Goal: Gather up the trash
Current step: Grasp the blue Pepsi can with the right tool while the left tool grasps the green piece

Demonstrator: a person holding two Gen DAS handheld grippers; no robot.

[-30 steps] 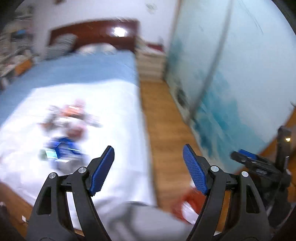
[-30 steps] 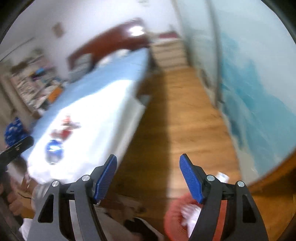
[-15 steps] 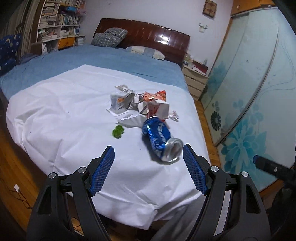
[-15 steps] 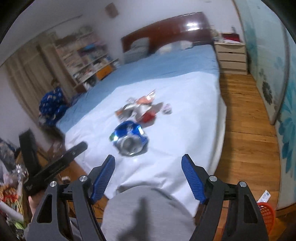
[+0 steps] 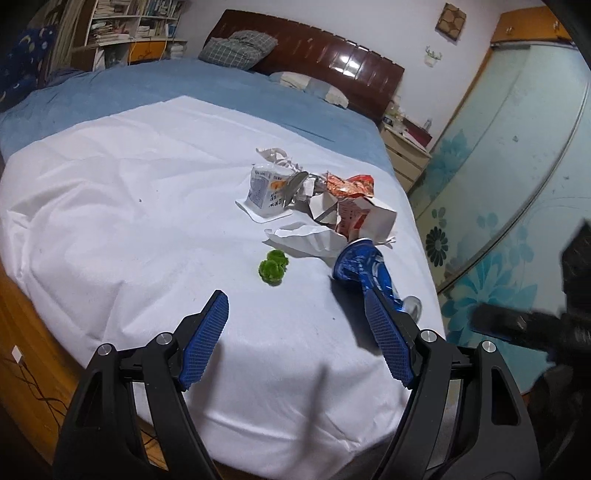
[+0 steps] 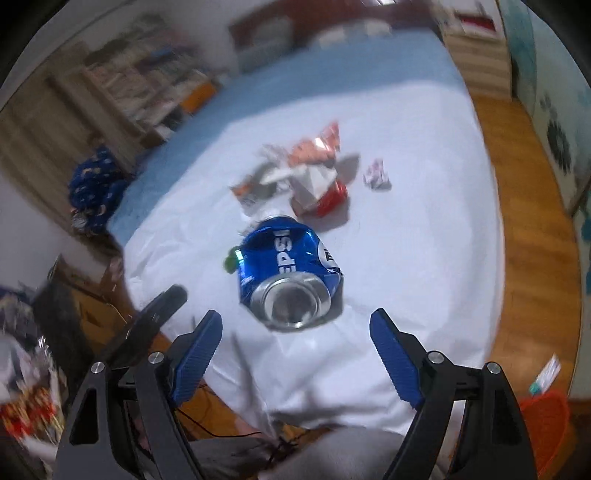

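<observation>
A crushed blue Pepsi can [image 6: 290,273] lies on the white sheet [image 6: 406,240], its open end just ahead of my open, empty right gripper [image 6: 295,339]. In the left wrist view the can [image 5: 365,271] lies by the right fingertip of my open, empty left gripper [image 5: 295,314]. Behind it lies a pile of trash: a white carton [image 5: 267,190], a red and white carton [image 5: 360,218], an orange wrapper [image 5: 349,184], white tissue [image 5: 306,240] and two green balls [image 5: 273,267]. A small crumpled wrapper [image 6: 376,175] lies apart to the right.
An orange basket [image 6: 546,424] stands on the wooden floor [image 6: 524,221] at the lower right, with a paper slip [image 6: 545,373] beside it. The bed has a dark headboard [image 5: 325,59] and pillows. A nightstand [image 5: 406,151] and glass wardrobe doors [image 5: 517,166] are on the right. Bookshelves [image 5: 129,22] stand far left.
Both grippers have swung from the floor side to face the bed. The right gripper has closed in on the blue can, which now looms large in front of it.
</observation>
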